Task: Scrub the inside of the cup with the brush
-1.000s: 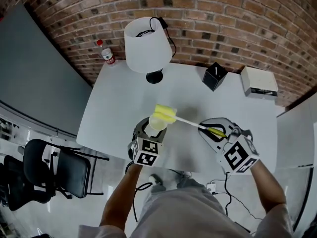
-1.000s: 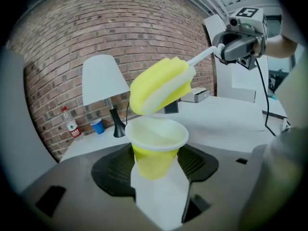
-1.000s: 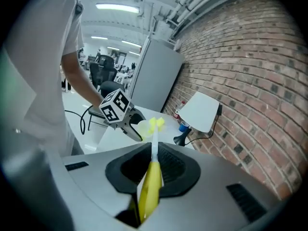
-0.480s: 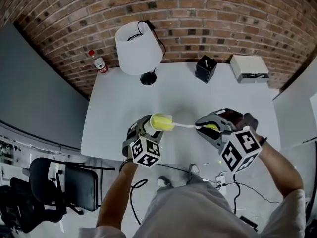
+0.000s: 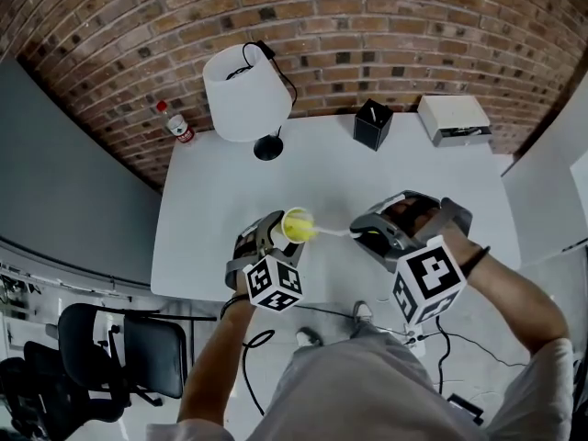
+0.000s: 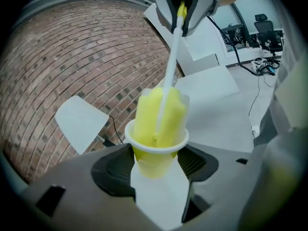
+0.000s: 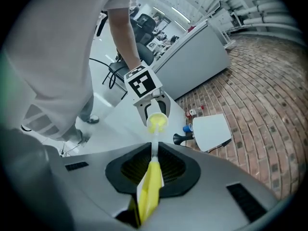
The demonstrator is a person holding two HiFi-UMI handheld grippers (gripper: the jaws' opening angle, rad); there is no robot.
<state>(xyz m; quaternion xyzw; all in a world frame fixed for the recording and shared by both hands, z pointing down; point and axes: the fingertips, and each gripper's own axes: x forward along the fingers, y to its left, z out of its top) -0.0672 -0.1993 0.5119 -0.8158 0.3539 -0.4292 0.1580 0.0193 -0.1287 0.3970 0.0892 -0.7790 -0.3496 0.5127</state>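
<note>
A clear plastic cup (image 5: 296,225) (image 6: 159,143) (image 7: 157,121) is held above the white table (image 5: 211,209), with my left gripper (image 5: 276,243) (image 6: 156,177) shut on its lower body. The brush's yellow sponge head (image 6: 159,114) fills the inside of the cup. Its white stem (image 5: 333,231) (image 6: 171,61) runs right to a yellow handle (image 7: 150,186), on which my right gripper (image 5: 372,237) (image 7: 151,177) is shut. The cup's mouth tilts toward the right gripper.
A white lamp (image 5: 241,95) stands at the table's back left, with a water bottle (image 5: 173,122) beside it. A black box (image 5: 372,123) and a white box (image 5: 454,118) sit at the back. An office chair (image 5: 101,347) stands lower left.
The sponge head has gone from above the cup's rim down into the cup. Both grippers have drawn closer together and the view has shifted.
</note>
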